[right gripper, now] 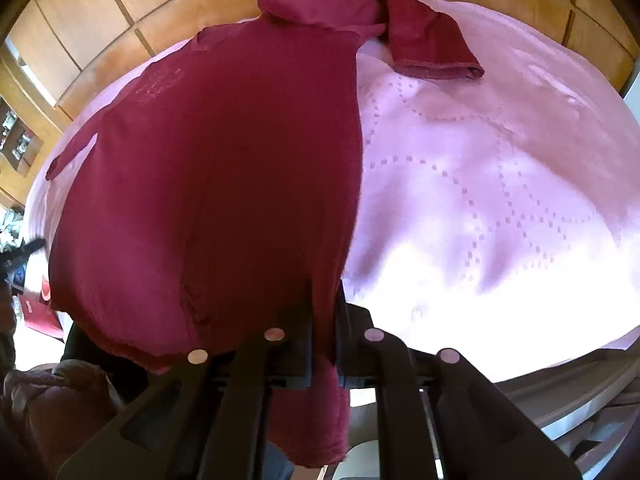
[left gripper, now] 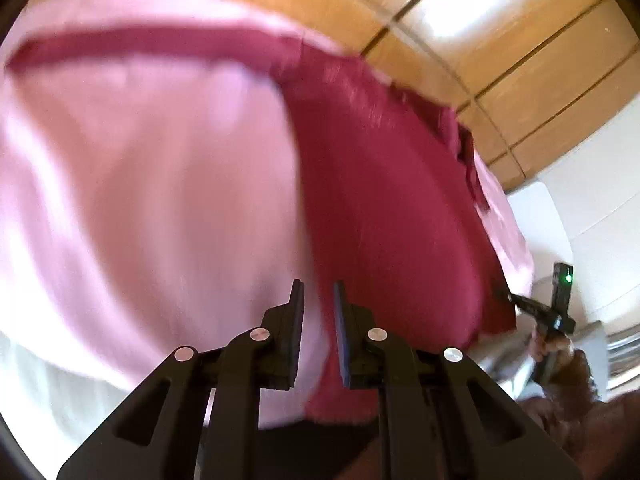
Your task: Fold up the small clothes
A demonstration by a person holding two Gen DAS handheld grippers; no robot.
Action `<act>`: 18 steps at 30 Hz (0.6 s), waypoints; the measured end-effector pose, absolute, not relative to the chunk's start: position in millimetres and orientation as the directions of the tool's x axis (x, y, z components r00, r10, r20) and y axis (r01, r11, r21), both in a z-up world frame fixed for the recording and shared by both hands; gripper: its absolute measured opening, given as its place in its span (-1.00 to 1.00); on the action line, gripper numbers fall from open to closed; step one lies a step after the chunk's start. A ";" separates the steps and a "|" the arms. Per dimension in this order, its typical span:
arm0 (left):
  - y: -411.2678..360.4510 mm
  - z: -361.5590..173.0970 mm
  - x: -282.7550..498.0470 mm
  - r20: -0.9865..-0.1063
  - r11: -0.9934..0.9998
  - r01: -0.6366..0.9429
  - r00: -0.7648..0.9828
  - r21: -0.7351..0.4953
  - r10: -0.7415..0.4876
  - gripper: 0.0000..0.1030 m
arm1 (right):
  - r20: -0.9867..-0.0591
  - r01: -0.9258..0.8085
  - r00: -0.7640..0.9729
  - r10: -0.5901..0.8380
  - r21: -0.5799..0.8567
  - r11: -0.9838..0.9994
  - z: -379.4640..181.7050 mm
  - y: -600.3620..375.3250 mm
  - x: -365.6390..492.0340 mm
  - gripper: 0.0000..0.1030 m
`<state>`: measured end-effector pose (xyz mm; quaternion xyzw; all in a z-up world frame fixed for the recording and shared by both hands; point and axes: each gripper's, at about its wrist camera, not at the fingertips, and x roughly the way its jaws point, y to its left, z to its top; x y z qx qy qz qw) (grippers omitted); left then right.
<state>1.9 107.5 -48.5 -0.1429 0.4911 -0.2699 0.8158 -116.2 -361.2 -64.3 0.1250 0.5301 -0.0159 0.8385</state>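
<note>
Both grippers, left gripper (left gripper: 318,300) and right gripper (right gripper: 324,308), pinch the near hem of the maroon shirt (right gripper: 224,168) (spread on the pink cloth (right gripper: 500,168)), presumably to fold it.

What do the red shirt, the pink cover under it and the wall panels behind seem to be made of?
Red shirt: thin, matte woven or knit cloth, likely cotton; it drapes limply and puckers where the right gripper pinches it. Pink cover: smooth fabric with a slight sheen and a dotted stitched or embossed pattern. Wall panels: glossy wood or wood-look laminate, with dark grooves and window glare.
</note>
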 end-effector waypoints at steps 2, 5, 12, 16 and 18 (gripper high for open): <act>91.2 -36.6 10.0 -0.717 0.823 0.343 0.410 -0.452 -0.564 -0.75 | -0.874 0.175 0.480 0.080 0.184 0.967 -53.3 -367.0 -112.2 -0.19; 59.2 -30.5 31.1 -0.707 0.853 0.357 0.482 -0.382 -0.518 -0.46 | -0.830 0.250 0.558 -0.018 0.147 0.957 -34.3 -386.5 -97.1 0.36; -6.2 -41.6 66.9 -0.706 0.887 0.344 0.542 -0.309 -0.456 -0.34 | -0.783 0.342 0.591 -0.193 0.026 0.939 -37.2 -418.7 -14.9 0.34; -28.5 -58.3 81.8 -0.749 0.900 0.345 0.513 -0.267 -0.419 -0.34 | -0.791 0.320 0.546 -0.276 -0.108 0.941 -62.0 -423.6 36.0 0.14; -32.6 -63.5 83.7 -0.764 0.910 0.348 0.515 -0.226 -0.387 -0.34 | -0.803 0.306 0.495 -0.332 -0.197 0.931 -78.2 -428.1 58.7 -0.43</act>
